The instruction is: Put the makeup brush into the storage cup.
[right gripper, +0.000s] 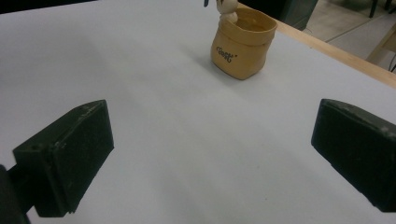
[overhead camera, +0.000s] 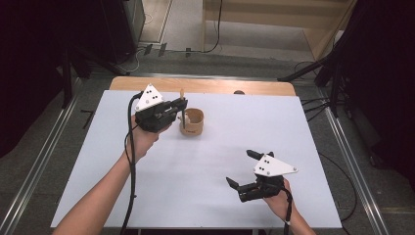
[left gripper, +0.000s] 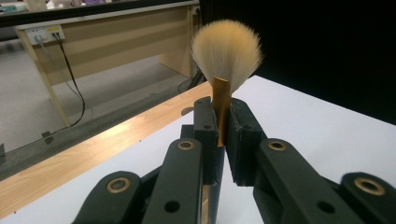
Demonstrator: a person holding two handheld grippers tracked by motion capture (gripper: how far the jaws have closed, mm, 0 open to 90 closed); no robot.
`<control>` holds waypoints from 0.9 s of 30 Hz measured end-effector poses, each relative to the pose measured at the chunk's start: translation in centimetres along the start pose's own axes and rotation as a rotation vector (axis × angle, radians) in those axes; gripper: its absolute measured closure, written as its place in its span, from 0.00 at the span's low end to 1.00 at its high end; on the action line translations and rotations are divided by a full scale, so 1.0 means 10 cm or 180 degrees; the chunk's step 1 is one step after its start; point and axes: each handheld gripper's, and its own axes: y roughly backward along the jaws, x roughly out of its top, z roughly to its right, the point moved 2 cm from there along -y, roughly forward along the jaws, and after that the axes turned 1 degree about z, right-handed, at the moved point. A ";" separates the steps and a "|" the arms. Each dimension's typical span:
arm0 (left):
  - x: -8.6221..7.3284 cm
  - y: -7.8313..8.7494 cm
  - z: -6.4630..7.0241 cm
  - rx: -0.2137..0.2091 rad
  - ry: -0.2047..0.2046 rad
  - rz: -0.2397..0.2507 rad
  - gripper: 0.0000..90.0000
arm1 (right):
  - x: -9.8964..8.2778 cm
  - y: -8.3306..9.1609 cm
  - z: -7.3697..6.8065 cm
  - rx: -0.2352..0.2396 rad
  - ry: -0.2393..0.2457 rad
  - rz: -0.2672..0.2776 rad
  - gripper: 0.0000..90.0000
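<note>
Right gripper (overhead camera: 246,169), at five o'clock, gapes wide and empty; left gripper (left gripper: 223,122) pinches a brush (left gripper: 226,56) beside the cup (overhead camera: 192,122).

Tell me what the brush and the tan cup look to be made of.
Brush: soft hair or synthetic bristles, cream with darker tips, fanned out; its handle looks like matte wood or bamboo, golden brown.
Cup: likely glazed ceramic or moulded plastic, tan with a soft sheen, shaped like a rolled-top sack; cannot tell which.
</note>
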 end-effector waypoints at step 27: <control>0.11 -0.36 0.00 0.0046 -0.0015 0.0027 0.93 | 0.00 0.01 0.01 0.0014 -0.0004 -0.0001 0.00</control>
